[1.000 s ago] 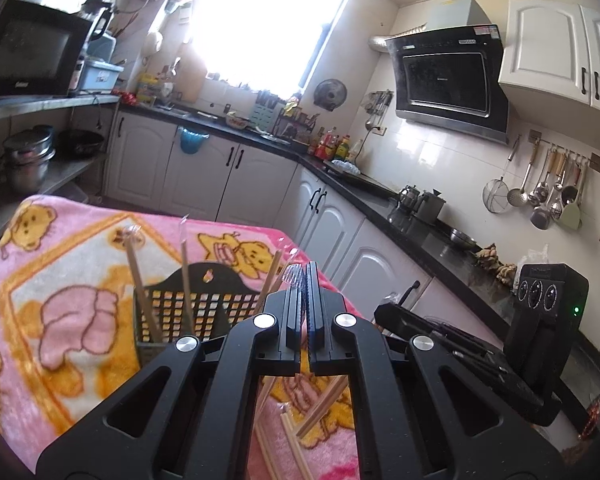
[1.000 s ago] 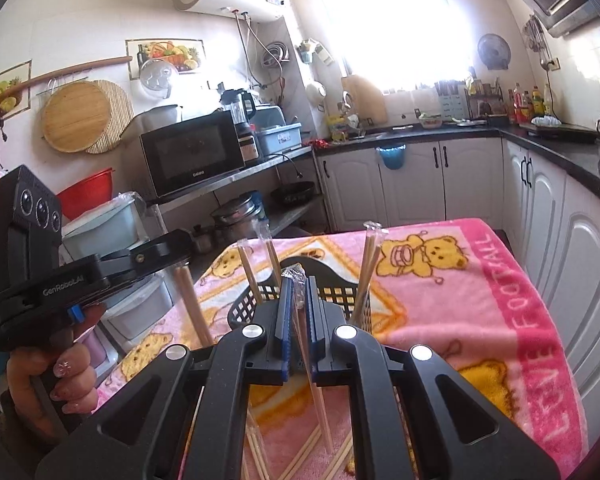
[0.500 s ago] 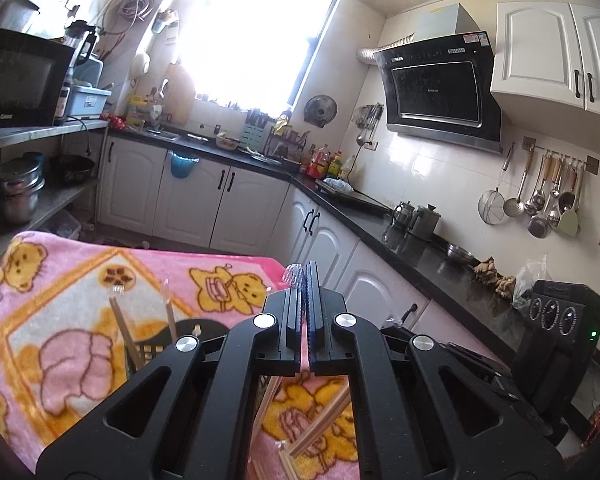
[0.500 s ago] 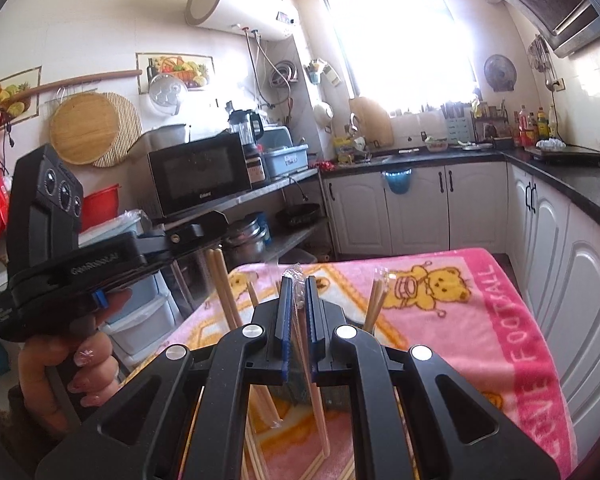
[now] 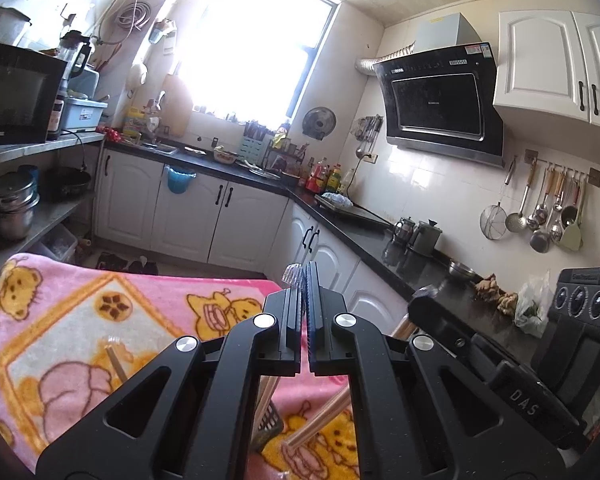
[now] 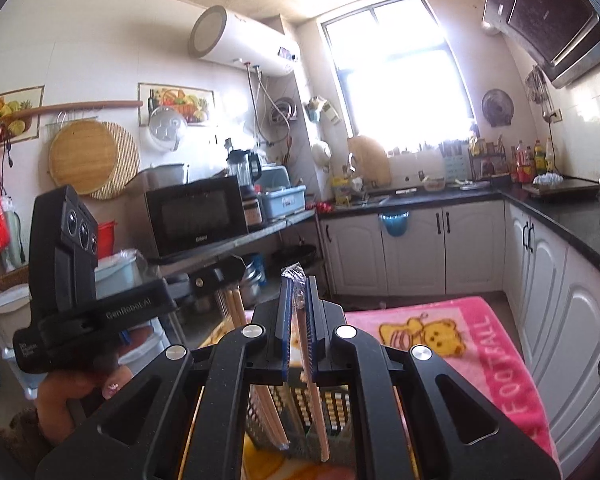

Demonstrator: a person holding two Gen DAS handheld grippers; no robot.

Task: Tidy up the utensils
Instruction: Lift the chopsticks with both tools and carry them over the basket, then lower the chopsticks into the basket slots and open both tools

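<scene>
Progress, judged from how things lie: partly done. At the bottom centre of my right view, some wrapped chopsticks (image 6: 270,420) already stand in the black mesh holder (image 6: 332,414), which sits on the pink blanket (image 6: 496,356). At the lower centre of my left view, other wrapped pairs (image 5: 320,424) lie loose on that blanket beside the holder's corner, so these are left to do.

My right gripper (image 6: 298,304) is clamped on one wrapped pair (image 6: 314,400); its clear wrapper tip sticks out above the pads, its lower end hangs over the holder.

My left gripper (image 5: 302,300) is pressed shut on a wrapper tip (image 5: 292,272); what hangs below it I cannot tell.

Beyond, at the right view's left edge, my hand (image 6: 80,396) grips the left handle.
</scene>
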